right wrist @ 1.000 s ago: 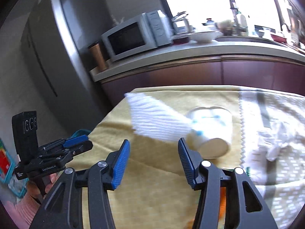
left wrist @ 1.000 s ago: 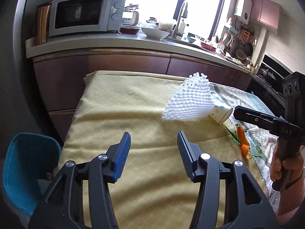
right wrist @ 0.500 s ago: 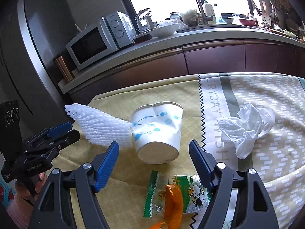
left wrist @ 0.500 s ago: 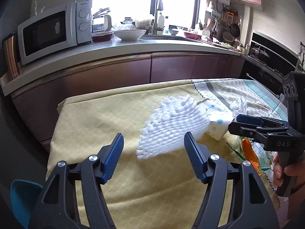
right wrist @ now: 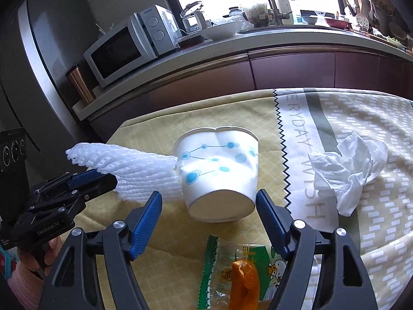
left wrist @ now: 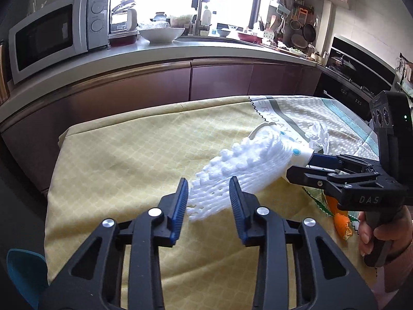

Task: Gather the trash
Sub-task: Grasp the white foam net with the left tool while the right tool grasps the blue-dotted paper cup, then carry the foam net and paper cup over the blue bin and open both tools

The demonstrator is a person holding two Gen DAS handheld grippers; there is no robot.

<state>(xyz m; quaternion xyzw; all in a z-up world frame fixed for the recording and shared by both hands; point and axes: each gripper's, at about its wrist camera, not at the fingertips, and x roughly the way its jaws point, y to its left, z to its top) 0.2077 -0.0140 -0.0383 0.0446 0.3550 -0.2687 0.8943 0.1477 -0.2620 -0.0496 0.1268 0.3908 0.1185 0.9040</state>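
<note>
- Left hand-held gripper (left wrist: pixel 208 201): jaws spread, now straddling the near frayed end of the white foam fruit-net sleeve (left wrist: pixel 240 170). A second ago the sleeve lay well ahead of it; the gap has closed. The blue pads flank the foam, with no pinch yet.
- Right hand-held gripper (right wrist: pixel 208 214): jaws spread wide, one each side of the base of the tipped white paper cup with blue dots (right wrist: pixel 219 175). It has swung from facing the sleeve to squaring up on the cup. Whether the right pad touches the cup wall I cannot tell.
- The cup lies on its side on the yellow checked cloth (left wrist: pixel 124 155) covering the counter, base toward the camera and rim dented. The sleeve touches the cup's left flank and fans out to the left.
- Other trash, all untouched on the cloth: a crumpled white paper tissue (right wrist: pixel 348 170) to the right of the cup; a green-edged clear plastic wrapper (right wrist: pixel 232 266) near, with a piece of orange peel (right wrist: pixel 245 281) lying on it.
- A teal plastic bin (left wrist: pixel 23 273) shows at the near left, below the counter edge, which is the likely drop point.
- Judgement: both tools have finished their approach and sit lined up for a simultaneous grab, sleeve on the left and cup on the right. Nothing is collected yet.
- Risk, as I judge it: the sleeve is springy and light, and the dented cup may crush or roll as the pads press in.
</note>
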